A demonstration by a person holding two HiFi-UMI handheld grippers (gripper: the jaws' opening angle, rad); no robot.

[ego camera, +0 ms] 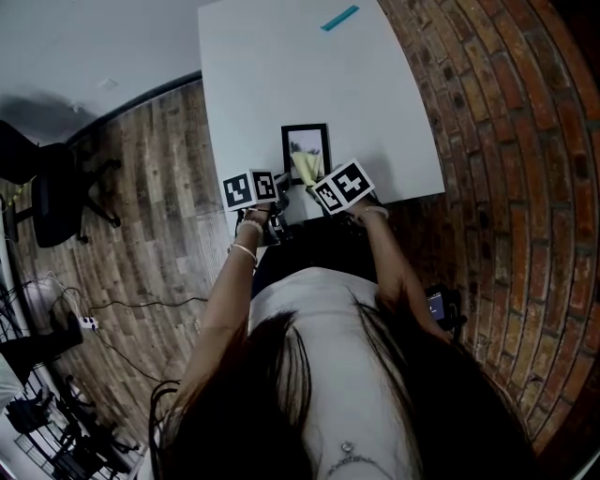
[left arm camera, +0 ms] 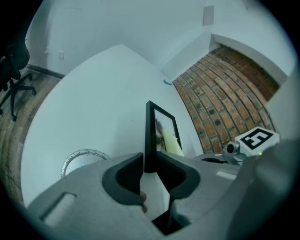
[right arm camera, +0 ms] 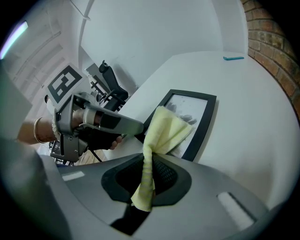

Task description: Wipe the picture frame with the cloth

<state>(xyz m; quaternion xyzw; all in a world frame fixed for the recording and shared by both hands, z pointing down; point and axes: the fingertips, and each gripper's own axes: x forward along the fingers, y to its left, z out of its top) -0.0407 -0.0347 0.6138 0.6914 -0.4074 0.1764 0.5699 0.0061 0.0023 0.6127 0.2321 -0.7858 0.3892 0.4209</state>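
A black picture frame [ego camera: 305,150] with a pale print lies near the front edge of the white table [ego camera: 281,75]. My left gripper [left arm camera: 150,171] is shut on the frame's [left arm camera: 161,126] near left edge, and the black rim sits between its pads. My right gripper [right arm camera: 149,176] is shut on a pale yellow cloth [right arm camera: 164,133], whose free end is spread on the frame's glass [right arm camera: 187,112]. In the right gripper view the left gripper [right arm camera: 138,131] reaches the frame's corner from the left. The cloth [left arm camera: 171,143] shows at the frame's right side in the left gripper view.
A small blue strip [ego camera: 339,18] lies at the table's far end. A round metal ring [left arm camera: 82,159] lies on the table left of my left gripper. Brick surface [ego camera: 506,141] runs along the right; a black office chair [ego camera: 56,187] stands on the wooden floor at left.
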